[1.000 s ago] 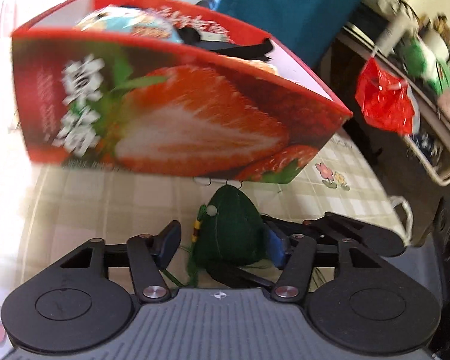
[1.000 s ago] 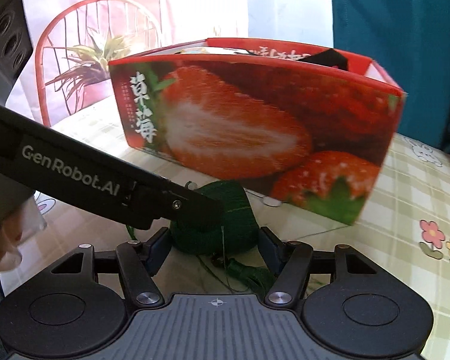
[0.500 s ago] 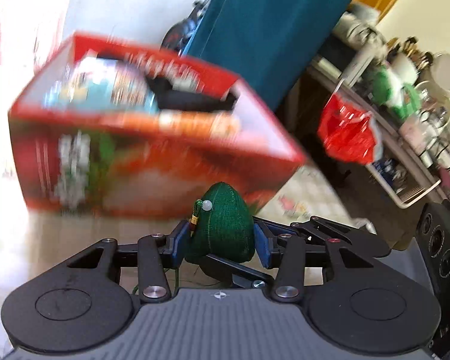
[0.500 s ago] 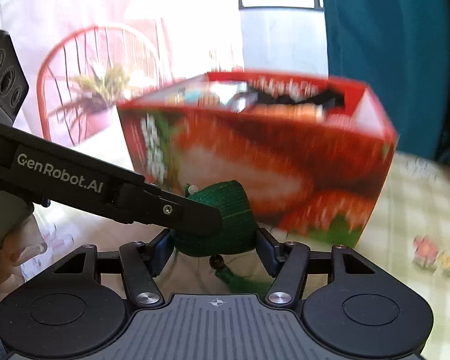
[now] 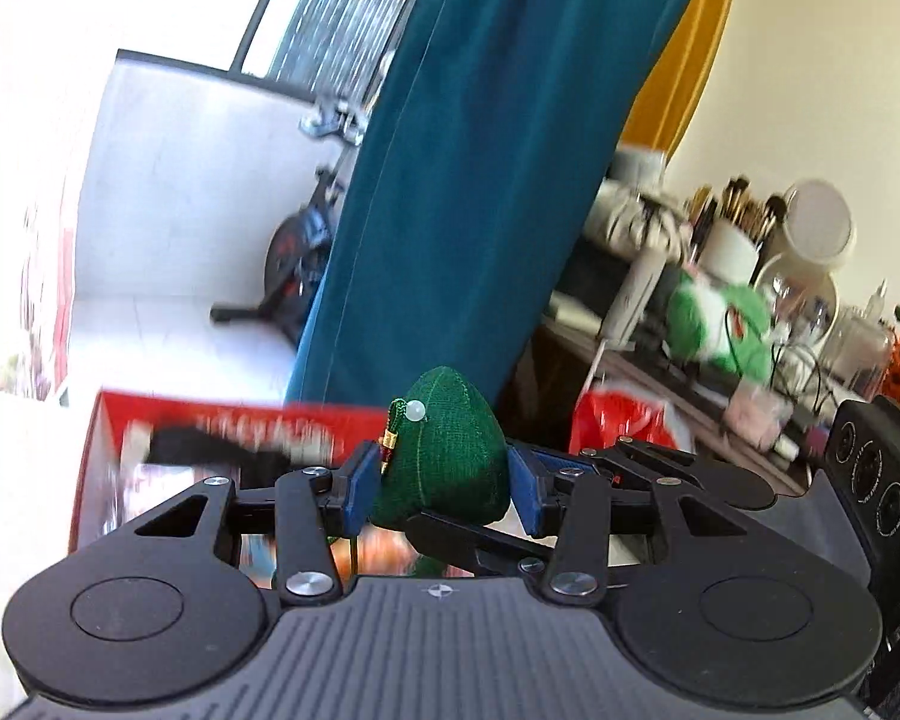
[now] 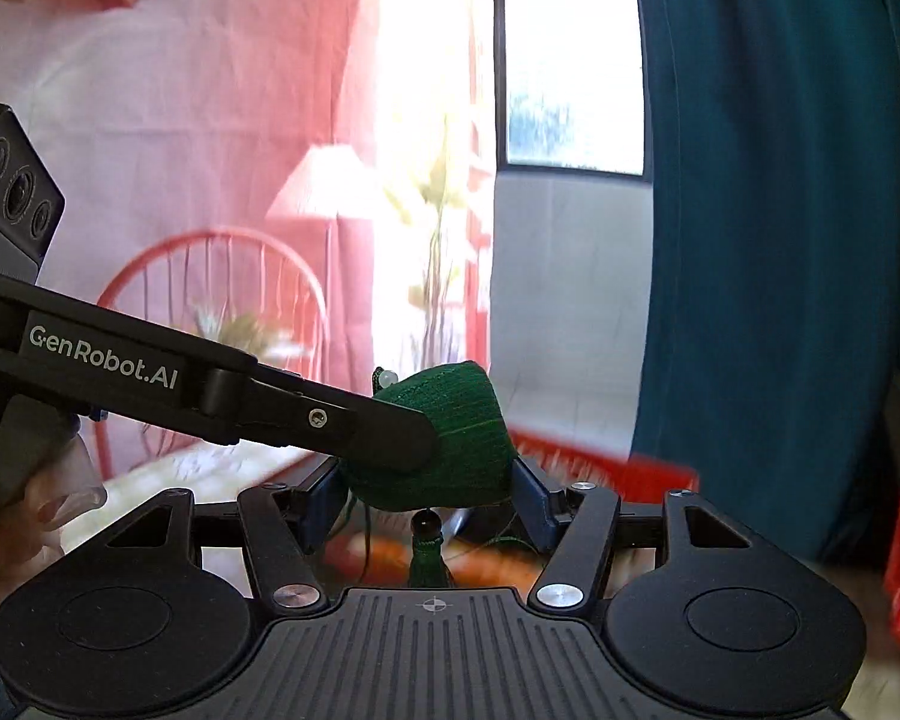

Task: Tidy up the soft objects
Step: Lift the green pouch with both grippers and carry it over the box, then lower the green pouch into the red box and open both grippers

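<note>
Green pouch (image 5: pixel 444 456): clamped between pads of left hand-held gripper (image 5: pixel 441 483) and right hand-held gripper (image 6: pixel 427 489) alike, held above red box (image 5: pixel 210 426). Risk: uneven release, pouch or tassel (image 6: pixel 426 564) snagging on a finger. Box rim close below; open room above, curtain (image 5: pixel 468 180) behind.

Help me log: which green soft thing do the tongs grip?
The dark green pouch with the white bead, clamped by left tongs and right tongs; the bright green plush sits on a shelf.
</note>
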{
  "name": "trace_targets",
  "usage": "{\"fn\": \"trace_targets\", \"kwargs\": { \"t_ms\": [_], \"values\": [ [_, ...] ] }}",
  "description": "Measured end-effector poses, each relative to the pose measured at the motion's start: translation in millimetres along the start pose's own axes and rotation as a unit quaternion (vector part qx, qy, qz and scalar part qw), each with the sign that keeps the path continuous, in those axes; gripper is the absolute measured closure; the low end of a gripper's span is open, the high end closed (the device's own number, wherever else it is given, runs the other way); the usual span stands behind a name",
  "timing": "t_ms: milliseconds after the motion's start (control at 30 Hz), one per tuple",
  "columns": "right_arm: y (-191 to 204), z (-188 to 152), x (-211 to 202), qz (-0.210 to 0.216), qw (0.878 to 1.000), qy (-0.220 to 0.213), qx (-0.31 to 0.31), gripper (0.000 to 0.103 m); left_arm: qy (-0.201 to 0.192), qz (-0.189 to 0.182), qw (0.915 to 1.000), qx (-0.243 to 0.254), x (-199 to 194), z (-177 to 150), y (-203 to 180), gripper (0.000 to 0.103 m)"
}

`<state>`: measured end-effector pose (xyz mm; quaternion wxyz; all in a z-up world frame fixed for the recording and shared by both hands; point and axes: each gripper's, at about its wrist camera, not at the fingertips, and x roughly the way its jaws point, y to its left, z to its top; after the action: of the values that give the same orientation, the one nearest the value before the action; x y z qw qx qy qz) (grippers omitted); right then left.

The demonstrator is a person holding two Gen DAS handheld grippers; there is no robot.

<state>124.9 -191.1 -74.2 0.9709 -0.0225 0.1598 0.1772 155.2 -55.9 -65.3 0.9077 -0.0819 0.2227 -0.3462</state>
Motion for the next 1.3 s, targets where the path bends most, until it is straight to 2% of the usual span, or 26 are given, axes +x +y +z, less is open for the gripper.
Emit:
{"fn": "trace_targets", "kwargs": {
  "t_ms": [167,367,567,800,1300],
  "values": [
    [-6,30,0,-0.016,0.999,-0.032,-0.017,0.047,-0.029,0.000,0.9992,0.027,2,26,-9,0.054],
    [-16,39,9,-0.029,0.998,-0.042,-0.027,0.047,-0.025,-0.007,0.9993,0.028,18,30,-4,0.054],
    [-21,7,35,-0.035,0.999,-0.004,-0.013,0.047,0.021,-0.009,0.9997,-0.002,47,7,19,0.054],
    [-15,-36,70,-0.035,0.998,0.060,-0.005,0.047,0.072,0.008,0.9970,-0.026,75,-22,41,0.057],
    [-5,-60,112,-0.031,0.992,0.121,0.012,0.049,0.121,0.047,0.9903,-0.049,106,-47,73,0.059]
  ]
}}
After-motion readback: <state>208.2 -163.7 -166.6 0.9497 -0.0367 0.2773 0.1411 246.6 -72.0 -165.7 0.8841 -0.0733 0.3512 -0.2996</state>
